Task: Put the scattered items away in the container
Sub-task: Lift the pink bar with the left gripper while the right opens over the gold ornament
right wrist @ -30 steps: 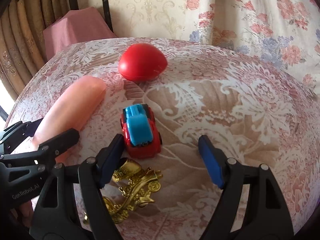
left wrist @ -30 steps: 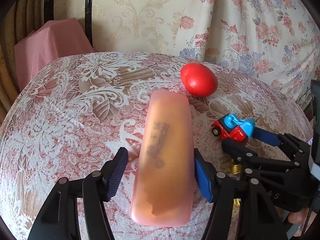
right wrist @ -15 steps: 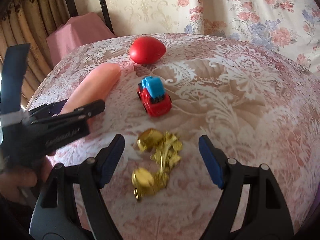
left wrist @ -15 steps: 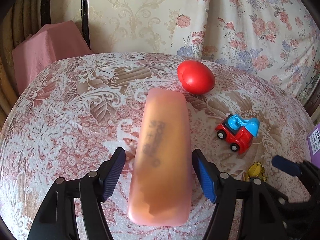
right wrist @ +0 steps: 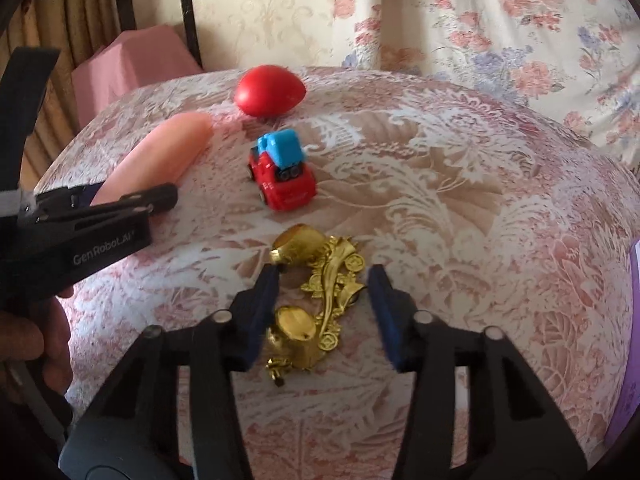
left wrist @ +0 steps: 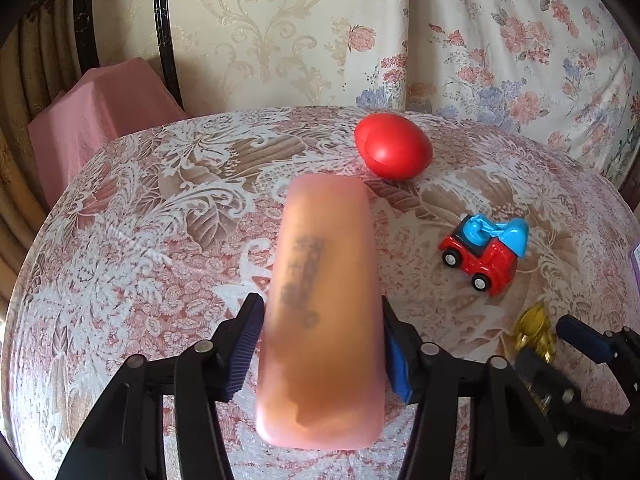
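Note:
A long pink soft bar [left wrist: 324, 280] lies lengthwise on the patterned tablecloth [left wrist: 132, 240]. My left gripper [left wrist: 322, 344] is shut on its near half, both blue pads pressing its sides. A gold ornament [right wrist: 320, 292] with two small cups lies between the fingers of my right gripper [right wrist: 324, 292], which is open; the left pad is close to it and the right pad stands apart. A red and blue toy car [right wrist: 282, 172] sits just beyond the ornament. Farther back rests a red egg-shaped toy [right wrist: 270, 90].
A purple object [right wrist: 632, 300] shows at the table's right edge, mostly cut off. A pink cloth-covered block [left wrist: 96, 116] and a black metal frame [left wrist: 166, 32] stand behind the table on the left. Floral curtains hang at the back. A hand [right wrist: 28, 340] holds the left gripper.
My right gripper pulled back from the toy car to the gold ornament and narrowed around it. My left gripper's fingers closed onto the pink bar.

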`<state>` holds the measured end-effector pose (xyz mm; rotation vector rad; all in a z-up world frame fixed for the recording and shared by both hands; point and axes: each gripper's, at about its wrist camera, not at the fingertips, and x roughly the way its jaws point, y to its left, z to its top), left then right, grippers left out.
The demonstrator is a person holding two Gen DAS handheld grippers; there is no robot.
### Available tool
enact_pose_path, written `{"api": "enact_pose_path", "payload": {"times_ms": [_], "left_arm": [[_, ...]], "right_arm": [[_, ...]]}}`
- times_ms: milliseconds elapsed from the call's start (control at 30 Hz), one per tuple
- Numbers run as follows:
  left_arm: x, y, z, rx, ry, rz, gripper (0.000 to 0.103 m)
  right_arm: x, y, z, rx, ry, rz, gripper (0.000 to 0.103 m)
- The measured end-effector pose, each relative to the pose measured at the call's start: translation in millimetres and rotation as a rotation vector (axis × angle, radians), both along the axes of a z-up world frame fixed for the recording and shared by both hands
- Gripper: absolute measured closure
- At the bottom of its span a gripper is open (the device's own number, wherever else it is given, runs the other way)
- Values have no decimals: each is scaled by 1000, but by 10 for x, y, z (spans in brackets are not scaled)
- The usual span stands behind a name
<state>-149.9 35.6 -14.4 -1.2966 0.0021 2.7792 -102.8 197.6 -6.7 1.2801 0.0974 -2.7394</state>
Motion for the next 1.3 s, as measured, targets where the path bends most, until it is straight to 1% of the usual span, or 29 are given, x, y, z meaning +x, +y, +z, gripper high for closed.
{"api": "enact_pose_path", "payload": {"times_ms": [167,333,633,667,733,800,1000,1033,1067,1100,1167,1233,1300], "left_arm": [[40,-23,6,11,4,5,54],[179,-4,11,17,7,-14,55],[224,80,3,-16,6,-22,53],[224,82,2,-19,5,-21,52],[220,78,-2,-29,3,-6,42],[210,45,-7,-21,-4,11,38],[202,32,-19,-17,-11,15,31],[201,27,-23,-11,-13,6,26],[203,36,-31,-11,-17,-5,23],[206,48,-39,-14,-22,-17,18],[207,51,-44,-14,-24,-22,17],[210,52,-50,-12,-26,-27,15],[210,57,-57,-15,-30,-34,11]], "right_arm": [[-19,111,34,-56,12,10,58],[-118,146,53,-18,24,-9,58],[-165,131,31,12,14,-29,58],[-168,128,28,15,12,-31,57],[-173,121,22,21,9,-34,57],[-179,115,16,26,6,-38,55],[-183,124,8,31,3,-50,54],[-186,125,5,40,1,-60,49],[-189,127,3,49,0,-70,38],[-200,167,-7,37,-8,-86,31],[-223,254,-28,10,-26,-121,13],[-236,201,-44,27,-38,-95,7],[-232,186,-44,34,-38,-91,7]]}}
